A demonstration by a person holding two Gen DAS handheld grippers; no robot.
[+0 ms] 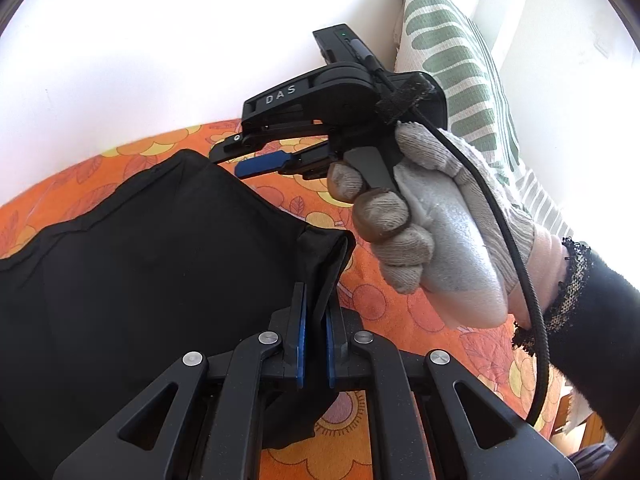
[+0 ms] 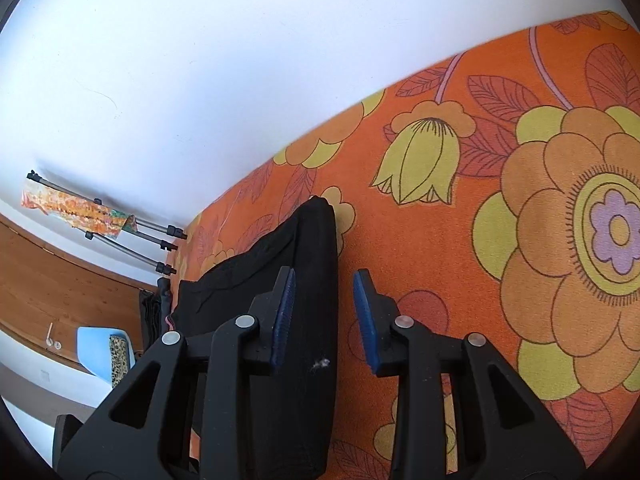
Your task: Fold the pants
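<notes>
Black pants (image 1: 152, 248) lie on an orange flowered bedspread (image 1: 400, 312). My left gripper (image 1: 316, 308) is shut on a bunched edge of the pants at their right side. My right gripper (image 1: 240, 162), held by a gloved hand (image 1: 432, 232), hovers just past the far corner of the pants. In the right wrist view my right gripper (image 2: 324, 288) is open, its blue pads (image 2: 362, 312) apart over the right edge of the pants (image 2: 296, 280), holding nothing.
A white wall (image 1: 160, 48) runs behind the bed. A green-and-white striped pillow (image 1: 452, 52) stands at the back right. A tripod with cloth (image 2: 100, 216), a wooden floor (image 2: 60, 280) and a blue chair (image 2: 96, 352) lie beyond the bed's end.
</notes>
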